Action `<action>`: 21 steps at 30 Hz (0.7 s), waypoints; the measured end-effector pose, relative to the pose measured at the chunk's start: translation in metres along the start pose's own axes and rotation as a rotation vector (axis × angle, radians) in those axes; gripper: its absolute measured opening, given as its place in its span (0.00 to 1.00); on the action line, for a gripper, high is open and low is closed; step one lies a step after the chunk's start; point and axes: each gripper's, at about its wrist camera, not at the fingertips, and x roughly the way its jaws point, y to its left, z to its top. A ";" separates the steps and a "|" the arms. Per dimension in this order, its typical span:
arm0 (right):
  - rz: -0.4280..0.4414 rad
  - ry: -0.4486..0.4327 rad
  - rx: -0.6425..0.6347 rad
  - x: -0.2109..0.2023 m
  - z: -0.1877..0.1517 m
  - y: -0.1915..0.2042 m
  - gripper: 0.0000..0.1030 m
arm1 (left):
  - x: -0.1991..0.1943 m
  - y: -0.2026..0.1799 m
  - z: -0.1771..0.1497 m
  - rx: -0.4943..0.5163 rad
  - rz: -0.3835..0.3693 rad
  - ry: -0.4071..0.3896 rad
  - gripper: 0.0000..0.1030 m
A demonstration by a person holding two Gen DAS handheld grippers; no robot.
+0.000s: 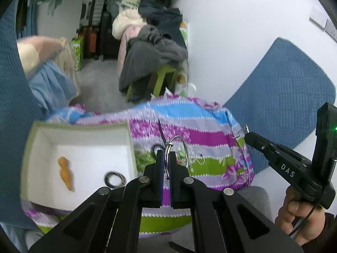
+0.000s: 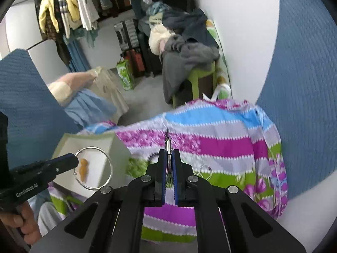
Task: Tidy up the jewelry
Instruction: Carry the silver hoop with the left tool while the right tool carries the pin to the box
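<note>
My left gripper (image 1: 166, 152) is shut on a thin silver bangle (image 1: 186, 151), held above the striped cloth (image 1: 210, 137). From the right wrist view, the same left gripper (image 2: 74, 159) holds the bangle (image 2: 110, 168) over the white box (image 2: 88, 136). My right gripper (image 2: 168, 150) is shut on a small silver chain piece (image 2: 168, 143), which also shows at the right gripper's tip (image 1: 247, 136) as a short chain (image 1: 241, 131). The green-rimmed box (image 1: 80, 124) holds an orange pendant (image 1: 65, 174) and a black-and-white band (image 1: 114, 179).
Blue quilted cushions (image 1: 280, 97) stand on both sides of the cloth. A green stool (image 2: 202, 78) heaped with grey clothes sits behind it by the white wall. Suitcases and hanging clothes (image 2: 69, 10) fill the back. A hand (image 1: 299, 217) grips the right tool.
</note>
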 end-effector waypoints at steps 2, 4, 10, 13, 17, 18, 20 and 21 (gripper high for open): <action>0.005 -0.017 -0.012 -0.004 0.011 0.012 0.03 | -0.013 0.005 0.008 0.004 0.002 -0.019 0.02; 0.007 -0.029 -0.027 -0.007 0.019 0.023 0.03 | -0.026 0.014 0.017 -0.002 -0.001 -0.042 0.02; 0.047 -0.052 -0.060 -0.010 0.038 0.068 0.03 | -0.048 0.040 0.033 -0.008 0.021 -0.066 0.02; 0.059 -0.049 -0.079 -0.004 0.040 0.090 0.03 | -0.058 0.059 0.035 -0.011 0.044 -0.074 0.02; 0.078 -0.039 -0.107 0.008 0.033 0.116 0.03 | -0.064 0.087 0.031 -0.022 0.103 -0.081 0.02; 0.078 -0.032 -0.116 0.013 0.029 0.124 0.03 | -0.063 0.094 0.029 -0.030 0.109 -0.078 0.02; 0.077 -0.019 -0.121 0.023 0.022 0.133 0.03 | -0.061 0.113 0.024 -0.045 0.121 -0.068 0.02; 0.077 -0.014 -0.122 0.026 0.018 0.136 0.03 | -0.059 0.122 0.021 -0.049 0.130 -0.062 0.02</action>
